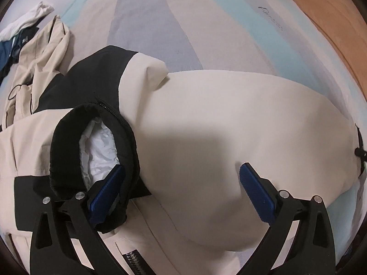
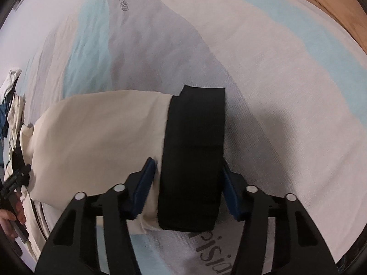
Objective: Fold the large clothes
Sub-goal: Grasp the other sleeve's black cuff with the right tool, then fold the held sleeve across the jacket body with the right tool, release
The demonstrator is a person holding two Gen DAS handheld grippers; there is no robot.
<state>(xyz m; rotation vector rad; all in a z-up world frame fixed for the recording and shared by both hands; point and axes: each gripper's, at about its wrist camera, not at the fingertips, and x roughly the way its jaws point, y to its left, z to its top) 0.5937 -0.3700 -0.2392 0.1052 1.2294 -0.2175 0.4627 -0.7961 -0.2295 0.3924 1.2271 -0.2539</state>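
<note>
A cream and black jacket (image 1: 206, 119) lies on the bed sheet (image 1: 160, 23). Its black collar (image 1: 68, 128) with white lining stands open at the left of the left wrist view. My left gripper (image 1: 181, 176) is open just over the jacket's body; its left finger (image 1: 107, 190) rests at the collar's edge. In the right wrist view a cream sleeve (image 2: 98, 137) ends in a black cuff (image 2: 195, 151). My right gripper (image 2: 188, 167) is open with its jaws on either side of the cuff, not closed on it.
A second cream garment (image 1: 43, 57) and dark clothes (image 1: 9, 50) lie crumpled at the far left. The bed's edge and wooden floor (image 1: 332, 23) run along the right. The sheet beyond the jacket is flat. A hand (image 2: 9, 217) shows at the left edge.
</note>
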